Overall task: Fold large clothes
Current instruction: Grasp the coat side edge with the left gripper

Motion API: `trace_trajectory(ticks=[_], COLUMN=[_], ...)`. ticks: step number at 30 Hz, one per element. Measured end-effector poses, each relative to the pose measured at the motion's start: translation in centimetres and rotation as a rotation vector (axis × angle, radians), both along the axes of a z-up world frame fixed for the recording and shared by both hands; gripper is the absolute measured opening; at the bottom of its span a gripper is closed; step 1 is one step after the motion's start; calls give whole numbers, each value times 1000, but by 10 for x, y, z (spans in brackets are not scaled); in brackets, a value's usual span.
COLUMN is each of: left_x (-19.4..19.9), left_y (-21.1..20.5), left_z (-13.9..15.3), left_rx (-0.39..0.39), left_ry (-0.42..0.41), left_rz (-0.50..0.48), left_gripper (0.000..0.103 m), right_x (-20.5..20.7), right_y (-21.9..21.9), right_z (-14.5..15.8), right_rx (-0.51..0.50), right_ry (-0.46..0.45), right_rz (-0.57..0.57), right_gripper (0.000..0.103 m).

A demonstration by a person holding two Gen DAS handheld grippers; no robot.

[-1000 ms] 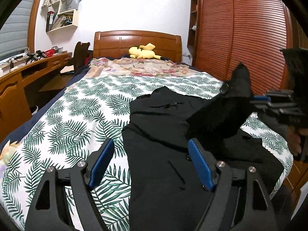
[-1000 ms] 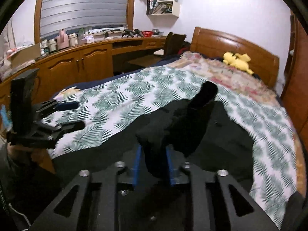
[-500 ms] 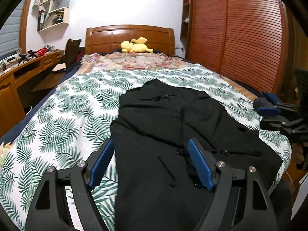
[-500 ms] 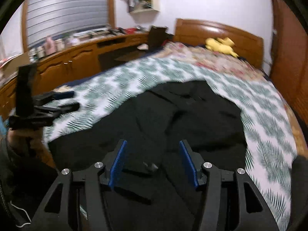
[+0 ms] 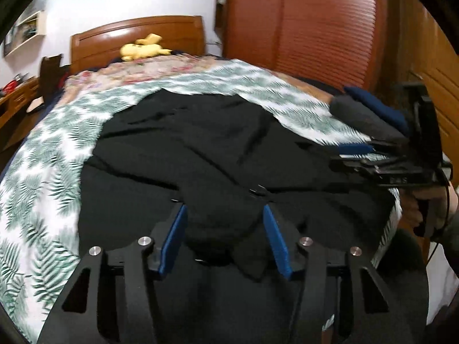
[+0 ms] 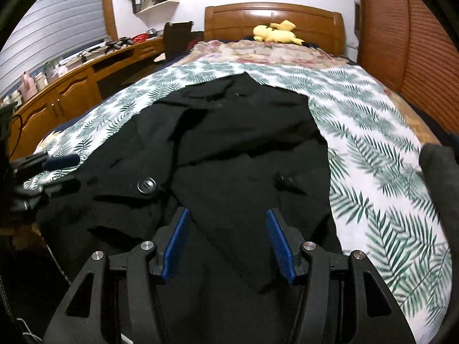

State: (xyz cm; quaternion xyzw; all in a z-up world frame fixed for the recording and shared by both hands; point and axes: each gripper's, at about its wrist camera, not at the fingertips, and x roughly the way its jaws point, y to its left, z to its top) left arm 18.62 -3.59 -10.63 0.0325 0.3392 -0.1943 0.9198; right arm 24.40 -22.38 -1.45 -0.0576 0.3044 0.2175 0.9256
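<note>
A large black coat (image 6: pixel 243 143) lies spread on the palm-leaf bedspread (image 6: pixel 373 149), one big button (image 6: pixel 146 185) showing. In the left wrist view the coat (image 5: pixel 200 143) runs from the middle of the bed to the near edge. My left gripper (image 5: pixel 224 210) is low on its near part; its jaws are closing, and a bunched hump of black cloth fills the gap and touches both blue pads. My right gripper (image 6: pixel 228 223) hovers open over flat coat fabric, with nothing pinched. Each gripper also shows in the other's view: left gripper (image 6: pixel 60 172), right gripper (image 5: pixel 358 157).
A yellow plush toy (image 6: pixel 275 33) lies by the wooden headboard (image 6: pixel 272 14). A dark grey and navy bundle (image 5: pixel 364 114) sits at the bed's right edge. The slatted wardrobe doors (image 5: pixel 315 28) stand right of the bed, and a wooden desk (image 6: pixel 71 94) stands left of it.
The right gripper let go of the raised black sleeve, which now lies flat on the coat. Both grippers dropped closer to the coat. The left jaws narrowed around a hump of cloth.
</note>
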Motion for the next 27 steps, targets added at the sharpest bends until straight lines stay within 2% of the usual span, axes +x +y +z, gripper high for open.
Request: trace_trajectory(ticks=[9, 19, 20, 21, 23, 24, 27], left_x=[-4, 5, 6, 6, 7, 6, 4], left_y=[-54, -75, -77, -78, -78, -77, -72], left_z=[-14, -41, -44, -46, -47, -45, -34], left_rx=[33, 126, 136, 145, 155, 145, 130], left_ry=[61, 118, 127, 134, 137, 141, 122], left_rz=[-144, -140, -144, -147, -151, -158, -146], left_gripper=[52, 52, 46, 31, 18, 4, 4], right_x=[-19, -43, -47, -49, -52, -53, -59], right_y=[-10, -27, -29, -30, -34, -35, -38], right_z=[-8, -3, -4, -4, -6, -7, -8], right_rx=[13, 26, 28, 30, 33, 34, 32], right_ry=[33, 7, 3, 0, -1, 2, 4], right_rz=[-46, -33, -30, -27, -25, -24, -21], right_gripper=[57, 57, 57, 57, 57, 57, 57])
